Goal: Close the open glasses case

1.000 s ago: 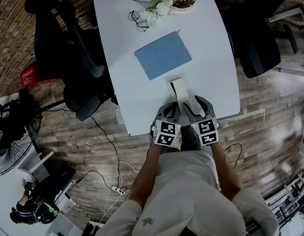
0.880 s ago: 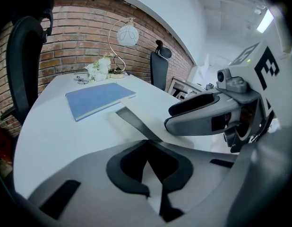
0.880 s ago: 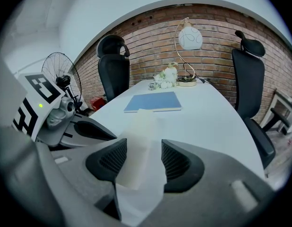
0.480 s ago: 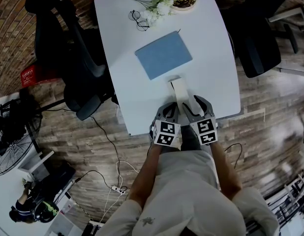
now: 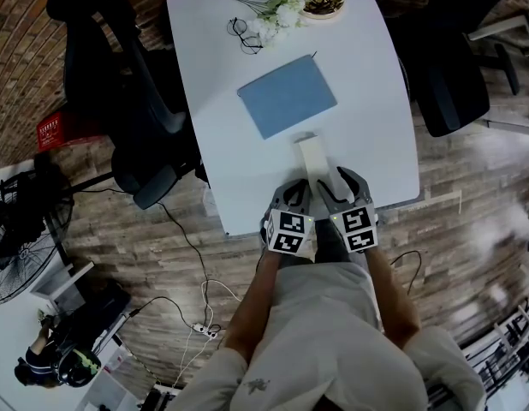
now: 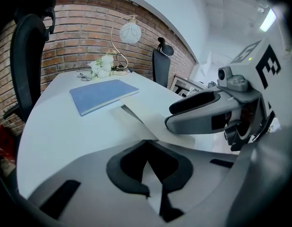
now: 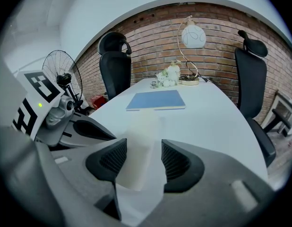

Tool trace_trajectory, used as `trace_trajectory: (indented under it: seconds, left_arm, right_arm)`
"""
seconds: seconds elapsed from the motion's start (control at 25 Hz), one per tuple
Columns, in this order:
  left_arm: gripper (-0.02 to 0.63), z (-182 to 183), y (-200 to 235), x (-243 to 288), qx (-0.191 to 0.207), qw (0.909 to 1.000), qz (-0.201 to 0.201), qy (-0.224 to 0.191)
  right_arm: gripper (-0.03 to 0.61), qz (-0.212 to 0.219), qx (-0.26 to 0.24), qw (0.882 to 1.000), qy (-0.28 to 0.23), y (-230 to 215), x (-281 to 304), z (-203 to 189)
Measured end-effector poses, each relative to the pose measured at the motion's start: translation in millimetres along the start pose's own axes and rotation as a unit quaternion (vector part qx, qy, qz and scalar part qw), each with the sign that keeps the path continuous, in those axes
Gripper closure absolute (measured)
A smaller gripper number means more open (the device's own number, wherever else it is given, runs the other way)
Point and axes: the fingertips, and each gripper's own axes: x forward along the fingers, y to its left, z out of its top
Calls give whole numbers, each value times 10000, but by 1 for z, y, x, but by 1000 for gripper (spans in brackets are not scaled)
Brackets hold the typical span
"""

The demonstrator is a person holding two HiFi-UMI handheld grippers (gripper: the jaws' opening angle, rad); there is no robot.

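Lying lengthwise near the front edge of the white table (image 5: 367, 101), the cream glasses case (image 5: 309, 157) shows a plain, unbroken top; the dark slit that ran along it a second ago is gone. The right gripper (image 7: 144, 150) straddles its near end, jaws narrowly apart and a sliver of table showing beside one pad, while the left gripper (image 6: 146, 146), just beside it, has its jaws drawn together at the tips, the case's pale edge right ahead. What the case holds cannot be seen; a pair of glasses (image 5: 240, 34) lies at the far end beside white flowers (image 5: 277, 11), beyond a blue notebook (image 5: 287, 95).
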Motion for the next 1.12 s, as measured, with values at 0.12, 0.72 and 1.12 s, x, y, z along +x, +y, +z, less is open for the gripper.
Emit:
trace_trajectory:
  seconds: [0.12, 0.72, 1.12]
  left_arm:
    - [611, -2, 1, -1, -5, 10000, 13, 31]
    - [611, -5, 7, -8, 35, 10000, -8, -11]
    - [611, 4, 15, -26, 174, 9996, -21, -230]
  right_arm:
    - [347, -37, -29, 10000, 12, 1, 1, -1]
    - [347, -261, -51, 9996, 66, 5, 7, -7]
    - [347, -376, 270, 9988, -184, 11, -7, 6]
